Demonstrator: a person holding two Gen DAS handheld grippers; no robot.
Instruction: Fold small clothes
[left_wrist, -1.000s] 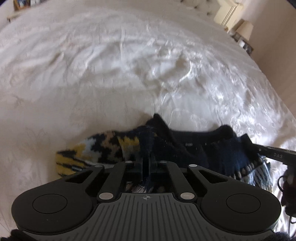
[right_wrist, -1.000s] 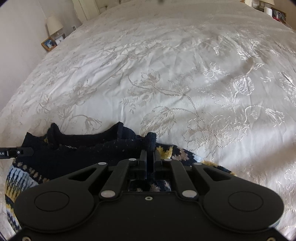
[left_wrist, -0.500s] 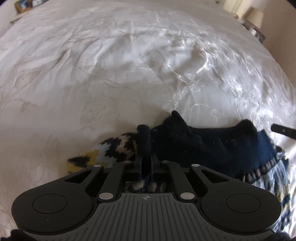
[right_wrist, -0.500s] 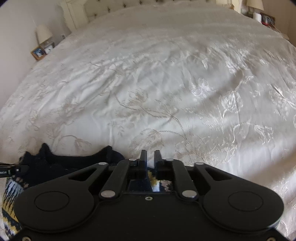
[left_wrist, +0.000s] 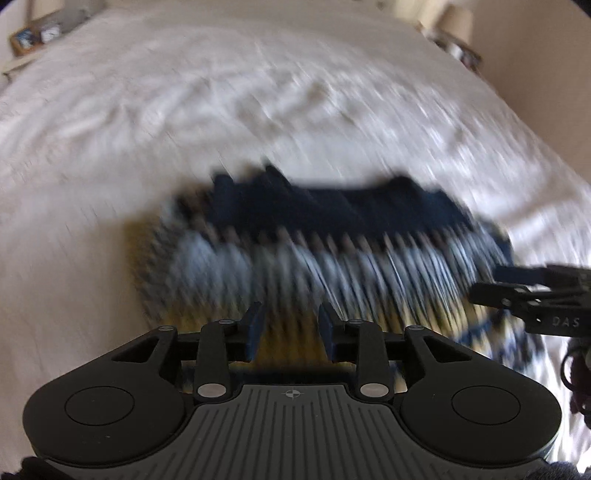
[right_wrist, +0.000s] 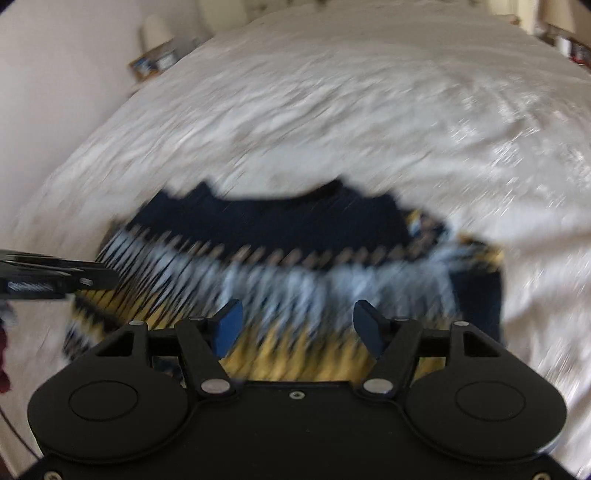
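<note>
A small knitted sweater (left_wrist: 332, 240), navy at the far edge with pale blue and yellow patterned bands, lies folded on the white bed; it also shows in the right wrist view (right_wrist: 295, 251). Both views are motion-blurred. My left gripper (left_wrist: 291, 325) is open and empty, just short of the sweater's near edge. My right gripper (right_wrist: 297, 325) is open wide and empty, over the sweater's near yellow band. The right gripper's fingers (left_wrist: 524, 291) show at the sweater's right side in the left wrist view, and the left gripper's fingers (right_wrist: 55, 277) at its left side in the right wrist view.
The white embroidered bedspread (right_wrist: 369, 110) stretches far beyond the sweater. A lamp and picture frame (right_wrist: 155, 55) stand on a bedside table at the far left, against a wall. Another lamp (left_wrist: 458, 22) stands at the far right corner.
Both grippers have let go of the sweater's edge and opened. They have pulled back toward me, and the sweater now lies folded flat with its patterned side up.
</note>
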